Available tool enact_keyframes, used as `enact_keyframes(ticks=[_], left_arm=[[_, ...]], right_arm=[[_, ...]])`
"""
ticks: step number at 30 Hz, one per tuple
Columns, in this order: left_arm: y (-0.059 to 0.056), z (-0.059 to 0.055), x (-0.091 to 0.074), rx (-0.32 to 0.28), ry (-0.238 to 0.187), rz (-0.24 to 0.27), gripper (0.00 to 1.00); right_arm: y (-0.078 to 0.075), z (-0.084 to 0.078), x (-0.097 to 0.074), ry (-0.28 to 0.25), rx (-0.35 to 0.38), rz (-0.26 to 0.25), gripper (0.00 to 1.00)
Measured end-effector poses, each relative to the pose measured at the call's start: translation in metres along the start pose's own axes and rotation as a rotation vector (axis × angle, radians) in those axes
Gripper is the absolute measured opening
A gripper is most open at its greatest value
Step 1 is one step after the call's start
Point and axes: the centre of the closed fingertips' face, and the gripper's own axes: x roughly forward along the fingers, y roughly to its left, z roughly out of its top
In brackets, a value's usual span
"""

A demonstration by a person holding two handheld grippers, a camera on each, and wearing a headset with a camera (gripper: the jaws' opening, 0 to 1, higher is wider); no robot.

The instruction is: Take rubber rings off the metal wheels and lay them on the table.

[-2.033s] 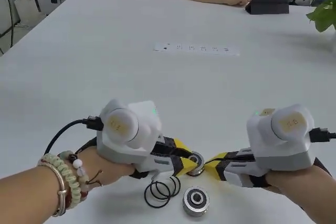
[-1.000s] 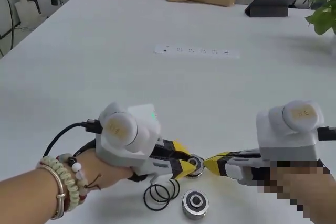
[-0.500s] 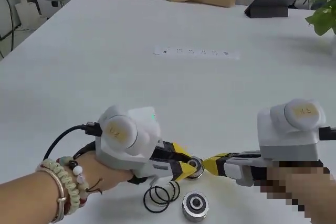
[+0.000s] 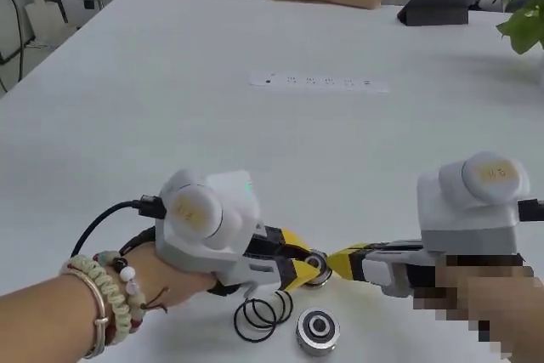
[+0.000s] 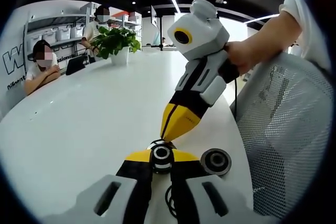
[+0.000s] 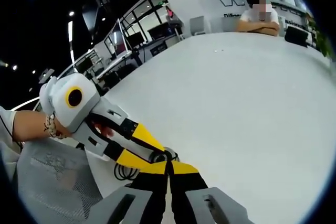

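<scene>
Holding the wheel [image 5: 161,155] clamped, the left gripper [image 4: 302,271] has not shifted in two seconds; its forearm runs low over the table [image 4: 255,150]. On the near side of that wheel, the loose rings [image 4: 259,314] and a second wheel [image 4: 317,329] lie unchanged, so the current ring is judged not yet off. Right of the wheel, the right gripper [image 4: 338,263] meets its rim level, jaws closed together; whether they pinch a ring cannot be told.
</scene>
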Motion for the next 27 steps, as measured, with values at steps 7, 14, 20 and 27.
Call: enact_keyframes(ticks=[7, 14, 20, 27], left_arm=[[0.0, 0.0, -0.0004, -0.004, -0.006, -0.003, 0.07], [0.0001, -0.0002, -0.0001, -0.004, -0.009, -0.002, 0.07], [0.0001, -0.0001, -0.0002, -0.004, -0.012, -0.003, 0.07], [0.0001, -0.0003, -0.0001, -0.004, -0.014, -0.005, 0.07]], right_arm=[[0.0022, 0.0016, 0.0, 0.0, -0.01, 0.002, 0.0], [0.0038, 0.0024, 0.0002, 0.0, -0.026, 0.004, 0.0], [0.0061, 0.0034, 0.0007, -0.002, -0.039, 0.011, 0.0], [0.0078, 0.0048, 0.0012, -0.006, -0.054, 0.015, 0.0]])
